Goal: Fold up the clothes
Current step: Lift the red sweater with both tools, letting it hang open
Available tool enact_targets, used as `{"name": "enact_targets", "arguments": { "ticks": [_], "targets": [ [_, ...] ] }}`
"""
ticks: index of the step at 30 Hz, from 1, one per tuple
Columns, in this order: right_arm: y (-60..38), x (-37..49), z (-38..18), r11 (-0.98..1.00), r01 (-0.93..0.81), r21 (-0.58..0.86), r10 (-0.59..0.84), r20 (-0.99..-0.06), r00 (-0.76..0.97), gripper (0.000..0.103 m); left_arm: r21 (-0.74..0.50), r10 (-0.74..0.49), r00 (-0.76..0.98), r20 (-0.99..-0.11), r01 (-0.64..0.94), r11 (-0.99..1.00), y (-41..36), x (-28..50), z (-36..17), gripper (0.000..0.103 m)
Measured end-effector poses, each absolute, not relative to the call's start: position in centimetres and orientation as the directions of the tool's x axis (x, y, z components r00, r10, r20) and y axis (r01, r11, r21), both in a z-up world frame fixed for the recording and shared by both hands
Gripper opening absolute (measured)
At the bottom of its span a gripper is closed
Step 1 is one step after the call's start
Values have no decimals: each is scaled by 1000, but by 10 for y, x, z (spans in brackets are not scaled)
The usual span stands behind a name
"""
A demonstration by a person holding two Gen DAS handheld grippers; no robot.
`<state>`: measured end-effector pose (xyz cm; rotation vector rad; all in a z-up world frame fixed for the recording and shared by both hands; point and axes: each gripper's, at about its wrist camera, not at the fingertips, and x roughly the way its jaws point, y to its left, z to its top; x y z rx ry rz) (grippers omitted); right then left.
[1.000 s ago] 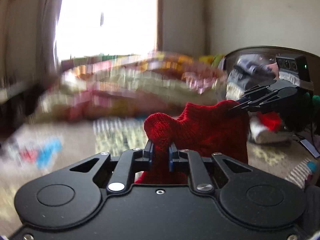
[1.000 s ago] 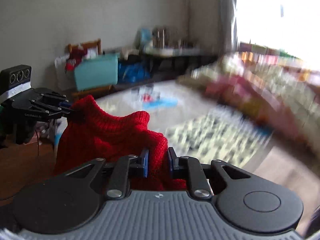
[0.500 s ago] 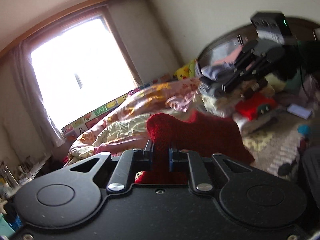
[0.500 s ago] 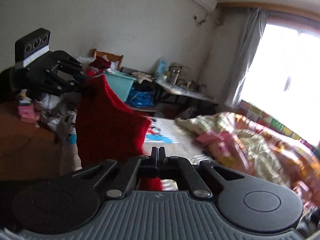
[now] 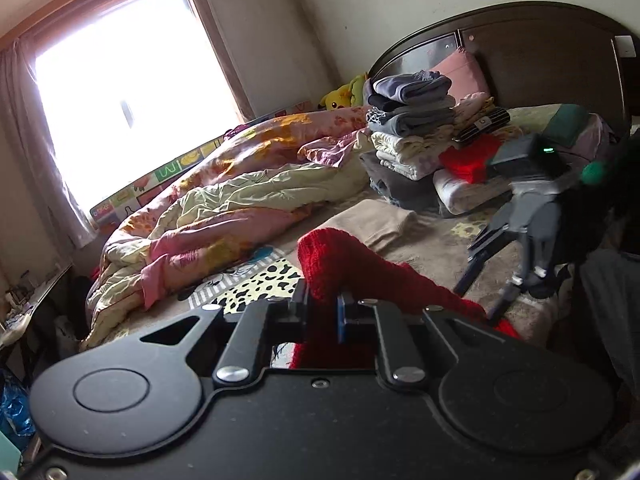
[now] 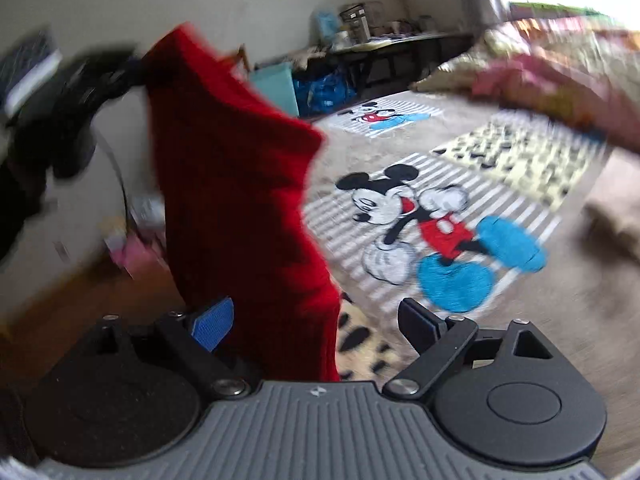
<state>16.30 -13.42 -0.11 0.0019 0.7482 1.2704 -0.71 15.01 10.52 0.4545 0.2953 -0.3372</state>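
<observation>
My left gripper is shut on a fold of a red knitted garment, held above the bed. The garment hangs down from it, as the right wrist view shows. My right gripper is open, its jaws wide apart on either side of the garment's lower edge, not clamping it. It also shows at the right of the left wrist view, open, near the garment's far end. A beige folded cloth lies on the bed.
A rumpled floral quilt fills the bed's left side. Stacks of folded clothes stand by the dark headboard. The bed sheet has a Mickey Mouse print. A cluttered table and teal box stand by the wall.
My right gripper has opened and let go of the red garment. Both grippers have come down toward the bed. The left gripper keeps its hold.
</observation>
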Motion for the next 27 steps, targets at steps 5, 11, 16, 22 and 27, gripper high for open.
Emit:
{"name": "enact_targets", "arguments": {
  "ticks": [5,11,16,22,27],
  "targets": [
    [-118,185,-15,218,-830,513,902,-431,-29,87,361,-234,897,-374,373,855,160,-7,98,11],
    [-108,175,-12,182,-886,427,863,-501,-64,14,341,-194,871,-451,369,865,177,13,74,11],
    [-96,171,22,191,-957,220,805,-592,24,13,414,-138,829,-542,406,815,184,40,50,11],
    [-60,192,57,185,-978,-100,697,-688,203,11,579,-46,802,-596,468,668,188,99,37,11],
    [-15,242,80,185,-937,-297,622,-703,345,11,717,53,824,-564,457,526,192,177,48,11]
  ]
}}
